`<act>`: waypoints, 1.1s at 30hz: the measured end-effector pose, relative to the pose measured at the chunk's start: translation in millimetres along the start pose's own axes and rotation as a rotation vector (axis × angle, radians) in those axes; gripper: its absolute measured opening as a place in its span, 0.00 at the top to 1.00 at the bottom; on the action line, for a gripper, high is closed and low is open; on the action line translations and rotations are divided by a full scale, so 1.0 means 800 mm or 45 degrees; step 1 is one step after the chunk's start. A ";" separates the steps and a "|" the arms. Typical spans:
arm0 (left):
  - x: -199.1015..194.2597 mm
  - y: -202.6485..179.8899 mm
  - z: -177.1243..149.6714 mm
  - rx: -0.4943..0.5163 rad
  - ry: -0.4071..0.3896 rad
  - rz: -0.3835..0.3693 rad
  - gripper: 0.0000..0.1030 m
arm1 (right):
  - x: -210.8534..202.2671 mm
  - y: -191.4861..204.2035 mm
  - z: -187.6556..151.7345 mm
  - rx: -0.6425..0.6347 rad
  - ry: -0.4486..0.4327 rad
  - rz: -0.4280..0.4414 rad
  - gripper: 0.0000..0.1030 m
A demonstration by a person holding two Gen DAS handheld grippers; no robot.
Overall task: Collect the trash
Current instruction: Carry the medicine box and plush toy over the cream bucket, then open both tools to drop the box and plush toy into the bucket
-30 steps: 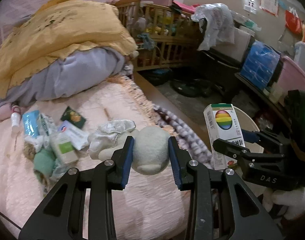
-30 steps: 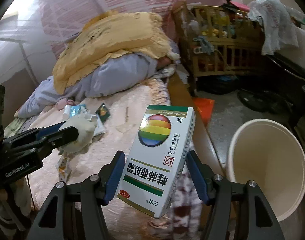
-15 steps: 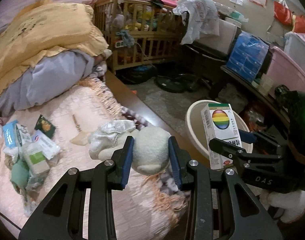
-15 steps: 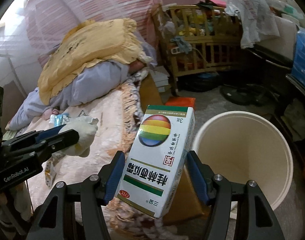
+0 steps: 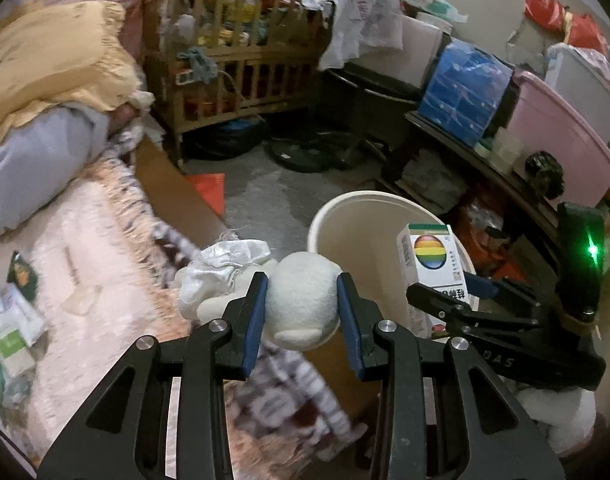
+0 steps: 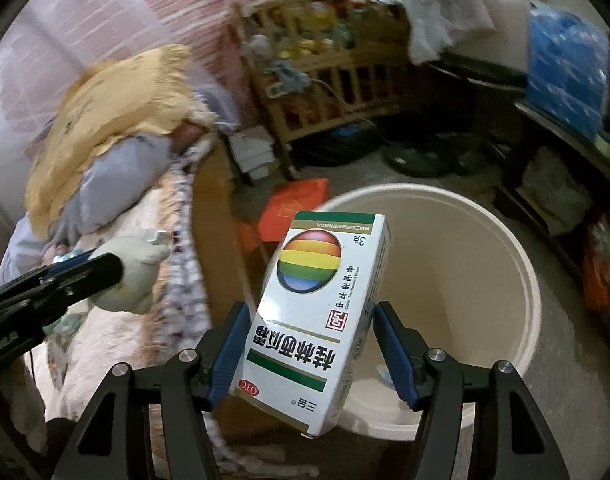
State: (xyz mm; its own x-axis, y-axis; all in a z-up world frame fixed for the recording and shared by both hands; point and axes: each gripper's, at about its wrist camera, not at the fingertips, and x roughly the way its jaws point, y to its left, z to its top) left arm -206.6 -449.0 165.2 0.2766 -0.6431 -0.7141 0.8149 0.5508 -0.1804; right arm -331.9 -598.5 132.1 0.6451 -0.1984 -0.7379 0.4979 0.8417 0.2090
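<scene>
Now, left wrist view: the left gripper (image 5: 301,309) is clamped on a white crumpled wad (image 5: 301,300), with the cream bin (image 5: 369,200) at one o'clock beyond it. The step in hand looks like carrying trash to the bin.

Right wrist view: the right gripper (image 6: 311,350) grips a white medicine box (image 6: 317,312), and the bin's mouth sits at two o'clock. Next, each load needs to be over the opening before the jaws spread.

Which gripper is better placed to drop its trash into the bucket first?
Right, probably. The right gripper holds the white box in front of the bucket opening, while the left gripper with its white wad hangs nearer the bed edge.
</scene>
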 end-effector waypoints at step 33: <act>0.039 -0.013 0.001 -0.101 0.061 -0.129 0.50 | 0.029 -0.050 -0.015 0.144 0.070 -0.052 0.31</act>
State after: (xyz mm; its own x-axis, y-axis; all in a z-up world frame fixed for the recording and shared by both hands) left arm -206.2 -475.1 145.1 0.1686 -0.6726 -0.7205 0.7941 0.5257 -0.3049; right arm -343.7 -630.8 99.1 0.5917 -0.2012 -0.7807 0.5874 0.7708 0.2466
